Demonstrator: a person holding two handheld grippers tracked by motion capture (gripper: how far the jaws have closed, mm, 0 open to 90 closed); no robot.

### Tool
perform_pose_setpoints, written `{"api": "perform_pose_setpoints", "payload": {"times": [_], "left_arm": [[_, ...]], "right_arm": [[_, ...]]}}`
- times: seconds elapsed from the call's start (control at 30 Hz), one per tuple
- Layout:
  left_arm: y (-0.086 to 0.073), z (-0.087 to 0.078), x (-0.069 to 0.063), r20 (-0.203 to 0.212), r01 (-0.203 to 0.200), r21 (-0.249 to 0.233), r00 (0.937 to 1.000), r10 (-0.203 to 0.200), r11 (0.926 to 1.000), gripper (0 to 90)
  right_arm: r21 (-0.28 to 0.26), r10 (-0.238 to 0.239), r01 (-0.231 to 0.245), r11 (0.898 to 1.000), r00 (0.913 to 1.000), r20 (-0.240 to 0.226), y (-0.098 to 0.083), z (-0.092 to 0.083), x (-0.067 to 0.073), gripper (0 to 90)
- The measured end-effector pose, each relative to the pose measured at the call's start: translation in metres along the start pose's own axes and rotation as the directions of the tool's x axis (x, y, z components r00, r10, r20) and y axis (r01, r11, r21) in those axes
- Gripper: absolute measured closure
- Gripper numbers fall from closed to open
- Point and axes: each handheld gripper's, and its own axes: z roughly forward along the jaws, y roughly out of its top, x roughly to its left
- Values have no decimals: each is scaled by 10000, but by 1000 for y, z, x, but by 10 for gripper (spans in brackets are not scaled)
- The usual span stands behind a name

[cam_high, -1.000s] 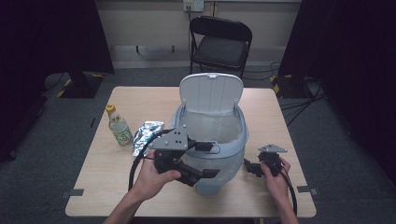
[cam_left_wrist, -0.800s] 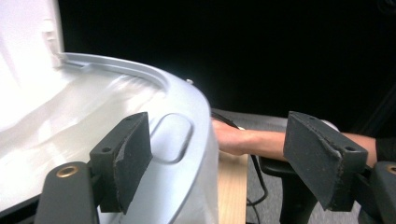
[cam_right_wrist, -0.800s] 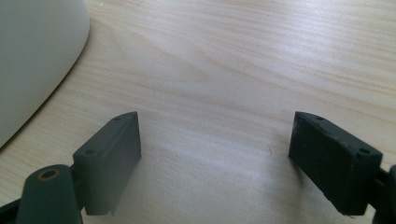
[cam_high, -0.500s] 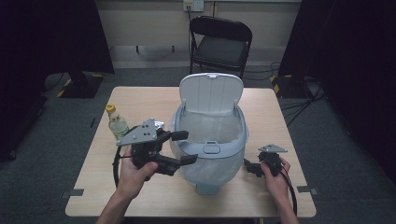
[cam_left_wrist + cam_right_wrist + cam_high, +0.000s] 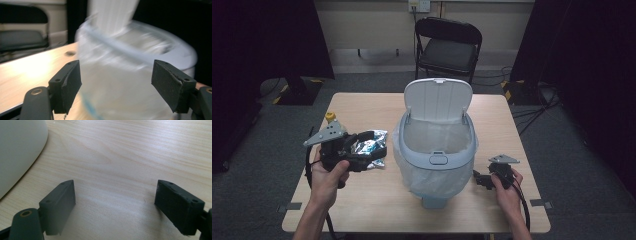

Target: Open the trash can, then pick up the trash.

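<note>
A: How do the two grippers stand?

B: The left gripper (image 5: 372,146) has its jaws wide apart with nothing between the pads; in its own view the bin (image 5: 130,75) shows blurred beyond them. It hangs above the table (image 5: 362,210), to the left of the bin (image 5: 437,150), over a crumpled foil packet (image 5: 371,147). The right gripper (image 5: 479,179) sits low on the other side of the bin, near its base, jaws also wide and empty (its own view has bare wood (image 5: 120,157) between the pads and the bin's curved wall (image 5: 17,150) at the left edge).

A: Count the things for me.

B: One bin with its lid (image 5: 438,99) tipped up and a clear liner inside, one foil packet, one bottle with a yellow cap (image 5: 330,118) left of the bin and mostly hidden behind the left gripper, two grippers, one folding chair (image 5: 447,47) beyond the table's far edge.

A: Any free room?

B: Bare wood lies in front of the bin toward the near edge and behind it on both sides of the lid. The right gripper is close to the table's right edge; the packet lies just beside the bin's left wall.
</note>
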Motion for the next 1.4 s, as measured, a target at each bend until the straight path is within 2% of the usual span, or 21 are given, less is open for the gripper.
{"api": "perform_pose_setpoints", "payload": {"times": [0.1, 0.23, 0.3, 0.37, 0.4, 0.43, 0.47, 0.57, 0.67, 0.7, 0.73, 0.83, 0.93, 1.07, 1.13, 1.17, 1.2, 1.27, 1.33, 1.37, 1.4], "left_arm": [[-7, -2, 10, -303, 170, 181, 9994, -164, 9997, 235], [-22, -1, 27, -1195, 366, 818, 9925, -267, 9960, 233], [-39, 6, 40, -1607, 787, 1303, 9853, -573, 9883, 235], [-48, 13, 47, -1669, 1154, 1589, 9820, -885, 9805, 236], [-48, 13, 47, -1669, 1154, 1589, 9820, -885, 9805, 235], [-55, 22, 52, -1800, 1285, 2027, 9793, -920, 9708, 228], [-58, 26, 55, -1922, 1325, 2162, 9771, -909, 9673, 223], [-67, 37, 61, -2294, 1400, 2398, 9697, -840, 9607, 207], [-72, 40, 64, -2455, 1270, 2603, 9674, -616, 9571, 198], [-75, 42, 64, -2558, 1293, 2546, 9647, -622, 9584, 198], [-81, 46, 68, -2783, 1445, 2663, 9581, -675, 9530, 198], [-88, 51, 73, -2932, 1555, 2896, 9537, -672, 9444, 206], [-94, 55, 76, -3088, 1536, 3008, 9495, -563, 9412, 206], [-97, 60, 78, -3250, 1347, 2990, 9452, -319, 9447, 206], [-99, 63, 81, -3298, 1226, 3115, 9439, -138, 9423, 246], [-100, 65, 83, -3382, 1390, 3129, 9407, -266, 9395, 250], [-103, 68, 88, -3330, 1680, 3248, 9414, -537, 9307, 259], [-107, 71, 93, -3369, 1773, 3486, 9400, -536, 9204, 295], [-109, 72, 95, -3385, 1920, 3495, 9385, -675, 9170, 300], [-110, 73, 96, -3413, 2031, 3645, 9371, -726, 9088, 300], [-110, 75, 95, -3448, 2033, 3552, 9357, -742, 9124, 303]], "right_arm": [[-10, 44, -44, 10000, 10000, 3, 0, 0, 0, 157], [0, 5, -5, 10000, 10000, 1, 0, 0, 0, 157], [-1, 9, -9, 10000, 10000, 0, 0, 0, 0, 157], [2, 7, -7, 10000, 10000, -1, 0, 0, 0, 157], [2, 7, -7, 10000, 10000, -1, 0, 0, 0, 157], [-10, 40, -40, 10000, 10000, 3, 0, 0, 0, 157], [-10, 44, -44, 10000, 10000, 3, 0, 0, 0, 157], [-10, 44, -44, 10000, 10000, 3, 0, 0, 0, 157], [-11, 41, -41, 10000, 10000, 2, 0, 0, 0, 157], [-10, 41, -41, 10000, 10000, 2, 0, 0, 0, 157], [-10, 38, -38, 10000, 10000, 0, 0, 0, 0, 157], [-9, 36, -36, 10000, 10000, -2, 0, 0, 0, 157], [-10, 22, -22, 10000, 10000, -15, 0, 0, 0, 157], [-1, 20, -20, 10000, 10000, -39, 0, 0, 0, 156], [-5, 20, -20, 10000, 10000, -42, 0, 0, 0, 156], [-6, 21, -21, 10000, 10000, -43, 0, 0, 0, 156], [-3, 21, -21, 10000, 10000, -43, 0, 0, 0, 156], [-5, 24, -24, 10000, 10000, -44, 0, 0, 0, 156], [3, 24, -24, 10000, 10000, -49, 0, 0, 0, 156], [-1, 23, -23, 10000, 10000, -45, 0, 0, 0, 156], [-1, 24, -24, 10000, 10000, -40, 0, 0, 0, 156]]}}
